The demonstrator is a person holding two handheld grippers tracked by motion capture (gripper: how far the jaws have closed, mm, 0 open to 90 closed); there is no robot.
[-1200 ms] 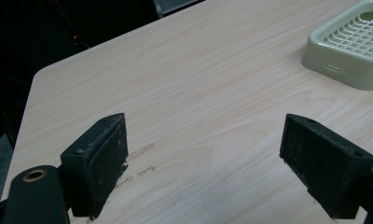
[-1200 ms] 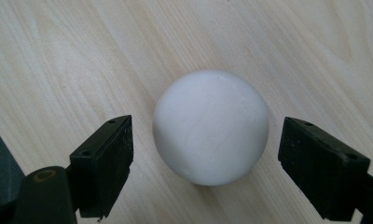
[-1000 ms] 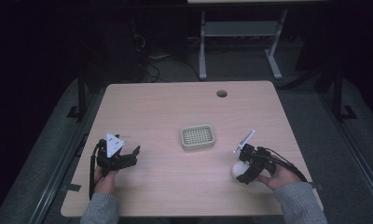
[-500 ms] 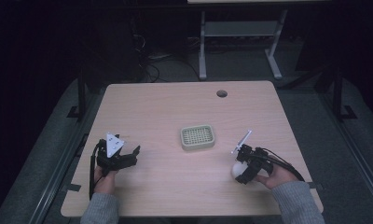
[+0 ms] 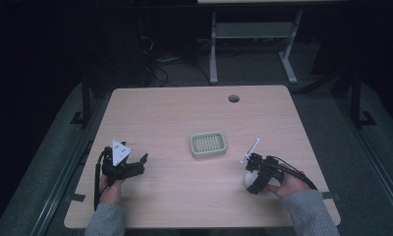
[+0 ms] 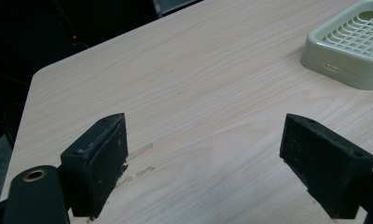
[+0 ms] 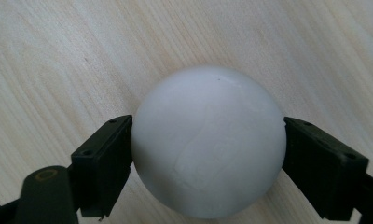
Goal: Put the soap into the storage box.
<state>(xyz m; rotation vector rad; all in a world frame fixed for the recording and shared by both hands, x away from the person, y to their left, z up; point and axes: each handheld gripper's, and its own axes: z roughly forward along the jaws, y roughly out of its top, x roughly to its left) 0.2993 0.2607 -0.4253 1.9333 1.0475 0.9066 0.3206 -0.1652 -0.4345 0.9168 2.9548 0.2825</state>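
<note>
one white ball sits btw the right gripper jaws, just closing, both pads touching it; left gripper wide open, empty; one tray at centre.

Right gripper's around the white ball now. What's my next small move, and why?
Probably finish the squeeze before lifting. The right gripper has just been closing, and its pads meet both sides of the white ball, which sits on the table. Then carry it toward the green tray.
</note>
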